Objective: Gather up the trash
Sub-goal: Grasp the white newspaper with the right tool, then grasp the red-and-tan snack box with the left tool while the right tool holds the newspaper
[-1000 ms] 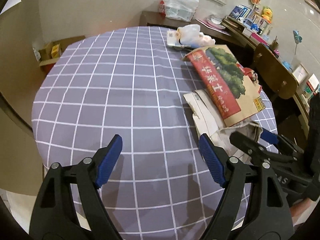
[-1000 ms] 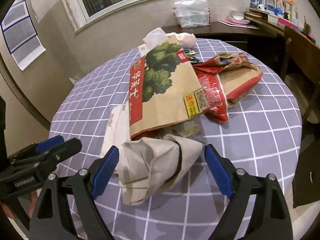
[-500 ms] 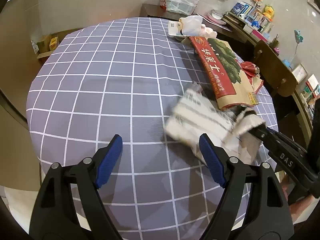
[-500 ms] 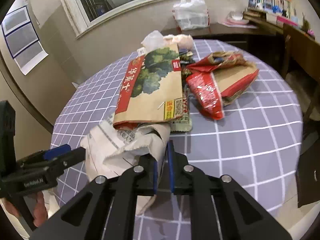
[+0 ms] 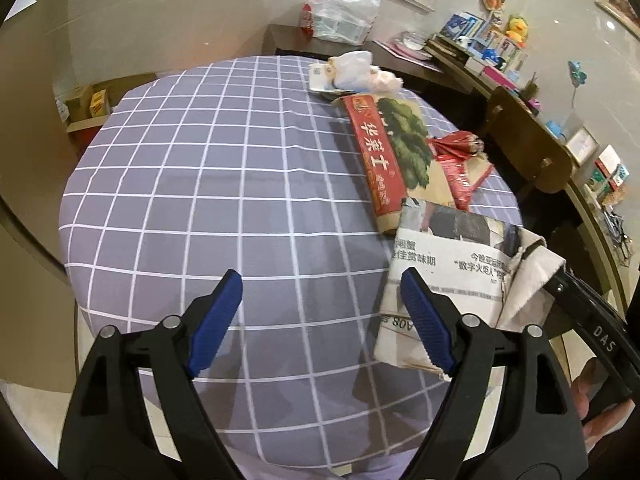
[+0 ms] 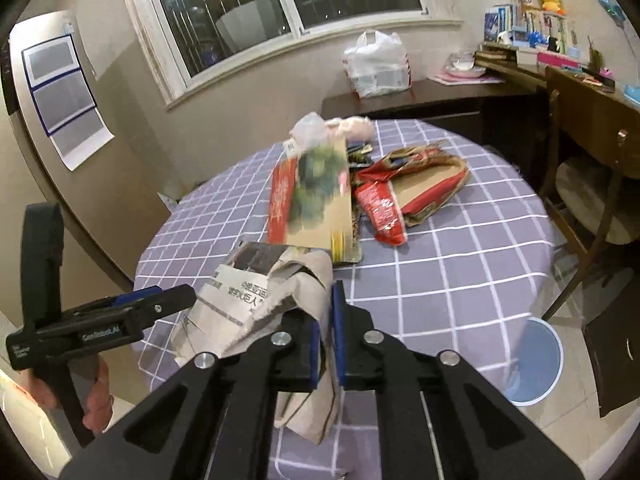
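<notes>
A: What is my right tool (image 6: 327,336) doing?

B: It is clenched on the folded newspaper (image 6: 256,300); the paper is pinched between the blue pads (image 6: 339,332) and hangs above the worktop (image 6: 460,264), at its near edge.

A: And the left tool (image 5: 320,316)?

B: Its jaws are opening, with nothing between them. It hovers over the checked cloth, and the newspaper (image 5: 452,276) is just to its right, behind the right pad (image 5: 424,320).

A: What trash do I see lying on the worktop (image 5: 220,184)?

B: A flat paper bag with a tree print (image 5: 392,152) just beyond the newspaper, a crumpled red bag (image 6: 404,196) beside it, and white plastic bags (image 5: 356,74) at the far edge. A blue bin (image 6: 532,364) stands on the floor to the right.
</notes>
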Demonstrator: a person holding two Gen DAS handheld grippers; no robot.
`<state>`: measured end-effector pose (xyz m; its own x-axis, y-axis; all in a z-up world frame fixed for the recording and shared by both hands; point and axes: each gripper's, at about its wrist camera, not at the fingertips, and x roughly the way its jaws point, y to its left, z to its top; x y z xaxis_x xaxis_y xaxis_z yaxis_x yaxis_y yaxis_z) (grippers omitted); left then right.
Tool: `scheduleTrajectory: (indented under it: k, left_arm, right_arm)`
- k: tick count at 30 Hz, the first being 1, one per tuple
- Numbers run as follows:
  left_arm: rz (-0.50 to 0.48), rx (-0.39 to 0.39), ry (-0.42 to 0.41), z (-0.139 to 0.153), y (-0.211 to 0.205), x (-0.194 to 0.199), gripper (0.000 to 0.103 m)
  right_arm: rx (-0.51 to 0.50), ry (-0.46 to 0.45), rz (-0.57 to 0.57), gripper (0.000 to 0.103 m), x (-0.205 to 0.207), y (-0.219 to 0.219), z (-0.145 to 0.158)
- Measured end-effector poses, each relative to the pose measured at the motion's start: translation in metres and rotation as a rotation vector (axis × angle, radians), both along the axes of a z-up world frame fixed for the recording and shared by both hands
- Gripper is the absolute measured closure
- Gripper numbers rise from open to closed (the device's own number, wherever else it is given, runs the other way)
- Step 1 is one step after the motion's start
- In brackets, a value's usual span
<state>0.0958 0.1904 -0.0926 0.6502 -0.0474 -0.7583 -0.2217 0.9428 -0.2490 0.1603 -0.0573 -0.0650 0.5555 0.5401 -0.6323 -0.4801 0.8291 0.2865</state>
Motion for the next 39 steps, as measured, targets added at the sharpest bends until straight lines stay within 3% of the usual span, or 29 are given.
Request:
scheduleTrajectory:
  k: [7,17,20,24,29,31,34,36,39]
  left_arm:
    - [-0.055,0.0,-0.005,0.004,-0.018,0.012,0.017]
    - [-0.132,-0.025,0.038,-0.002,-0.041,0.077,0.014]
    - [-0.159,-0.048,0.045,-0.007,-0.043,0.108,0.014]
    - [-0.163,-0.057,0.116,-0.019,-0.043,0.142,0.014]
    - [-0.148,-0.073,0.158,-0.031,-0.044,0.165,0.014]
    - [-0.143,-0.07,0.132,-0.031,-0.044,0.167,0.015]
    - [-0.162,-0.034,0.12,-0.03,-0.045,0.172,0.045]
    - [-0.197,-0.081,0.11,-0.029,-0.046,0.171,0.062]
    - [-0.213,-0.094,0.081,-0.022,-0.047,0.165,0.075]
  right_arm:
    - [0.025,-0.03,-0.096,0.096,0.001,-0.039,0.014]
    - [0.033,-0.035,-0.29,0.096,0.05,-0.098,0.021]
    - [0.032,-0.023,-0.319,0.096,0.072,-0.11,0.019]
    - [0.018,-0.006,-0.348,0.096,0.1,-0.115,0.013]
    - [0.013,0.032,-0.348,0.096,0.129,-0.114,0.0]
    - [0.009,0.039,-0.339,0.096,0.134,-0.111,-0.004]
    - [0.001,0.046,-0.334,0.096,0.139,-0.108,-0.008]
    - [0.004,0.052,-0.332,0.096,0.14,-0.107,-0.009]
    - [0.001,0.054,-0.335,0.096,0.137,-0.106,-0.008]
